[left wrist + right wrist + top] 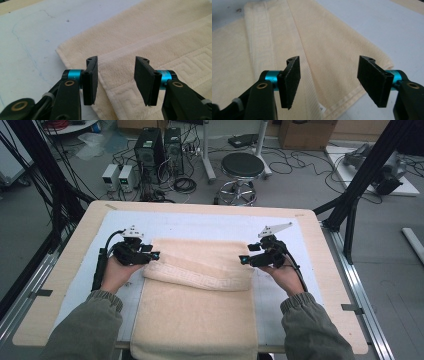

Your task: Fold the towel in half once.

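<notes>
On pale mat point(200, 222), cream towel point(200, 310), far end folded over.

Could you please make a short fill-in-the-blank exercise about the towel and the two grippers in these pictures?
1. The cream towel lies on the table with its far end folded ____ toward the person.
2. The jaws of the left gripper stand ____.
3. Between the jaws of the right gripper nothing is ____.

Missing words: back; open; held
</notes>
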{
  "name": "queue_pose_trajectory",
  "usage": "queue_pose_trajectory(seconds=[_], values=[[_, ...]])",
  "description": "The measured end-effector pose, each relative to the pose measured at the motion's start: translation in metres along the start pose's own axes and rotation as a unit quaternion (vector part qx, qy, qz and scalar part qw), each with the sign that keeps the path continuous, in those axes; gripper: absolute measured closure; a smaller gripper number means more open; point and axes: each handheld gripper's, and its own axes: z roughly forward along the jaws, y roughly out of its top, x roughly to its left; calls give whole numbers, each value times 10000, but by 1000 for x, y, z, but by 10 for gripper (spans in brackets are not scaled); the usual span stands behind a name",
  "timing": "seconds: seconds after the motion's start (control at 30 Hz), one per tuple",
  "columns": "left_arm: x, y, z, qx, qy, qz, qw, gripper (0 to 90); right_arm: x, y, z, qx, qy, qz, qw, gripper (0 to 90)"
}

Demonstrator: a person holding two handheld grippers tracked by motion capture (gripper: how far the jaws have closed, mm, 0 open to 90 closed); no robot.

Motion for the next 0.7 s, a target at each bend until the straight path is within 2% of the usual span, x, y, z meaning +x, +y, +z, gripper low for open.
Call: queue_pose_trajectory(seconds=[0.13,0.27,0.33,0.43,0.47,0.53,0.63,0.7], values=[[-1,-9,0,-62,-79,-30,9999,509,6,-8,-2,-10,-24,-103,9999,293],[-3,-12,6,24,-129,-19,9999,456,12,-15,-1,59,104,-129,9998,290],[-4,-13,10,106,-135,20,9999,447,16,-19,3,176,156,-155,9996,282],[-6,-15,18,329,-119,64,9994,448,17,-22,11,522,365,2,9980,281],[-7,-17,20,444,-104,101,9989,453,19,-22,14,637,351,-36,9973,304],[-10,-21,23,467,-74,147,9988,482,20,-23,18,724,459,-97,9963,387],[-13,-26,23,350,-11,146,9993,558,22,-24,25,910,405,-172,9949,457],[-13,-27,22,325,-46,153,9993,628,22,-26,29,1029,324,-163,9940,515]])
